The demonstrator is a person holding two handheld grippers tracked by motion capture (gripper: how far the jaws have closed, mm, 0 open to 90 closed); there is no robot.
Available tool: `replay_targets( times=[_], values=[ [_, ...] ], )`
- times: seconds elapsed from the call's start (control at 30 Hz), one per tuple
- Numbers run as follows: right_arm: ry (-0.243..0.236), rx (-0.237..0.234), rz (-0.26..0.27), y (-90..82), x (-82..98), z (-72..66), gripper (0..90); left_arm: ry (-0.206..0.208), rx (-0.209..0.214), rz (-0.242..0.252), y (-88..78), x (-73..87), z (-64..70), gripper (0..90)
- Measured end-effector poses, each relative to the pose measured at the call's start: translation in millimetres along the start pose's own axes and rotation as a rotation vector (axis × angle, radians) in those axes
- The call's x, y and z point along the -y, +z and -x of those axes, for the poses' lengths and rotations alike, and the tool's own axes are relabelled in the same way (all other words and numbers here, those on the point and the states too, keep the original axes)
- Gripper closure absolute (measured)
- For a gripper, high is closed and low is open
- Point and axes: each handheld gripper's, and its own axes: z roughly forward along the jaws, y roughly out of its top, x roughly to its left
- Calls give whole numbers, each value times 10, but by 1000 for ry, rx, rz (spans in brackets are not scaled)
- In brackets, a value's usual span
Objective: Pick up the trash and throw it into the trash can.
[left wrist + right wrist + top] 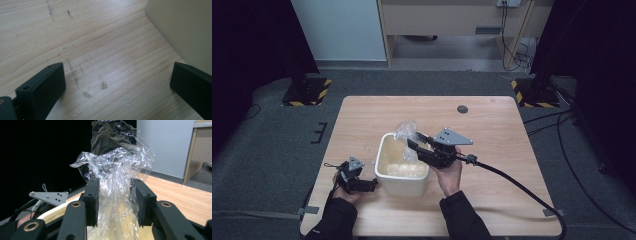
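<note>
My right gripper (114,202) pinched the clear plastic film (117,170) rising from the cream tub (402,167) mid-table, while my left gripper (117,86) sat spread beside the tub's wall; risk noted: thin film could tear or slip, or the unheld tub lift.

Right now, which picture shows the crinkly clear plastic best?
The right gripper view: the clear plastic fills the middle, bunched between the right claw jaws. The high view shows it small, rising from the white tub. The left gripper view shows table and tub wall instead.
</note>
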Motion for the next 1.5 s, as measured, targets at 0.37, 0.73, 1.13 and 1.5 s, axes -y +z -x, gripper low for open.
replay_targets(
  times=[0.37, 0.73, 1.13, 1.5],
  values=[
    [15, -19, -31, 59, 68, -2, 532, 0, 0, 0, 0, 0, 0, 0],
    [28, 4, 20, -4, -16, 13, 312, 0, 0, 0, 0, 0, 0, 0],
    [-68, 90, 11, -235, -196, 78, 166, 0, 0, 0, 0, 0, 0, 0],
    [-16, 188, -7, -664, -24, 380, 101, -1, -1, 1, 0, 1, 2, 0]
  ],
)
